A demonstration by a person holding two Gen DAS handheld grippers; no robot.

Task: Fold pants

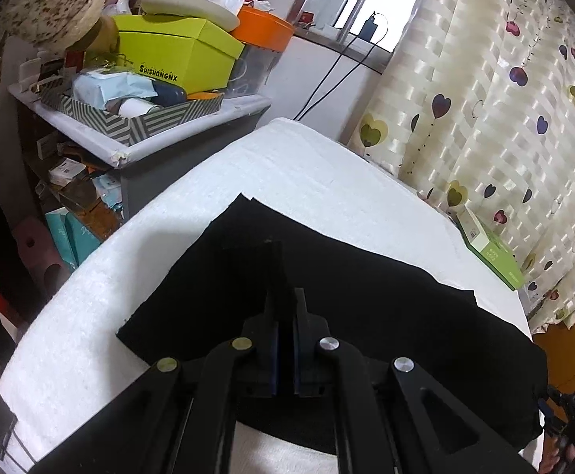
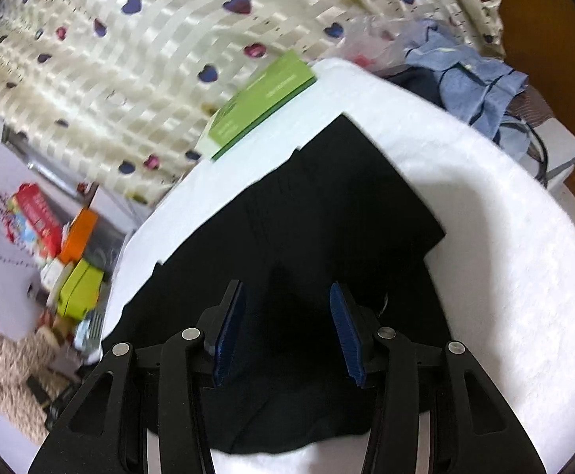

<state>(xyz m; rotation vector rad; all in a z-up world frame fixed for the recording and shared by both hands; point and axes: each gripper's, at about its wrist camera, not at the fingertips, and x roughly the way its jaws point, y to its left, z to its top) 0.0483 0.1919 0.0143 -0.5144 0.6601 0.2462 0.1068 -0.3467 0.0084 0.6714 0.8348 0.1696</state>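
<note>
Black pants [image 1: 327, 276] lying flat on a white padded surface [image 1: 307, 166], spread from about 11 o'clock to 4 o'clock in the left wrist view, and already lying in more than one layer, with a stepped edge visible at the far corner. In the right wrist view, pants [image 2: 346, 197] reaching from the near edge up toward 1 o'clock, square corner lying flat on the padding [image 2: 504, 237].

Left gripper [image 1: 285, 300] positioned low over the near portion of the cloth, fingers drawn together with only a thin gap. Fabric pinched between them or not: cannot tell, black on black. Placement near the hem side judged suited to pinning or lifting an edge for the next fold.

Right gripper [image 2: 287, 296] held above the middle of the garment, blue pads [image 2: 228, 335] standing wide apart, nothing between them. Judged free, either just clear of the cloth or ready to take a new hold; contact with fabric not determinable.

Green box [image 2: 260, 106] lying at the far edge of the padding at 11 o'clock in the right view, just beside the garment's far edge but apart from it. Blue clothing [image 2: 481, 83] heaped off the padding at 1 o'clock. Cluttered shelf [image 1: 137, 118] with a yellow-green box [image 1: 177, 55] at 10 o'clock in the left view, well apart from the work.

Judgement: folding partly done, a further fold or smoothing likely outstanding. Risk: a one-sided lift dragging the lower layers out of alignment.
</note>
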